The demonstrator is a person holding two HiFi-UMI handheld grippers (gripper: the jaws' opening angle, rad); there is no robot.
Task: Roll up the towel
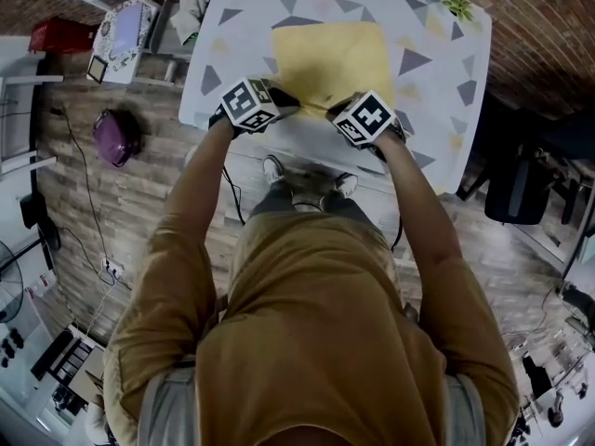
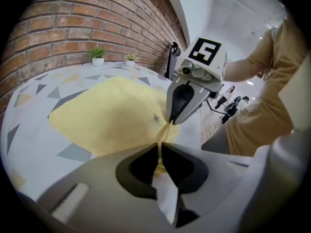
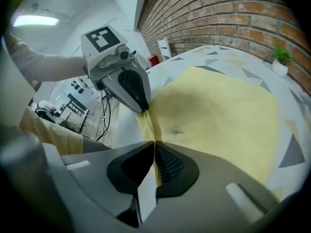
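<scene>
Near edge of towel (image 1: 337,56) pinched, first turn of the roll being started

Yellow towel is spread flat on the patterned table (image 1: 437,26), its near hem by the table's near edge. Left gripper (image 1: 290,108) and right gripper (image 1: 332,111) are both clenched on that hem, tips almost touching, cloth bunched between them. Rolling is judged barely begun. The hem probably needs to be turned over and carried toward the table's far side, with both grips kept level so the roll stays straight

Workroom or lab: brick wall (image 2: 73,33), trailing cables (image 1: 85,179), gear (image 1: 56,365) along wooden floor (image 1: 149,203).
</scene>
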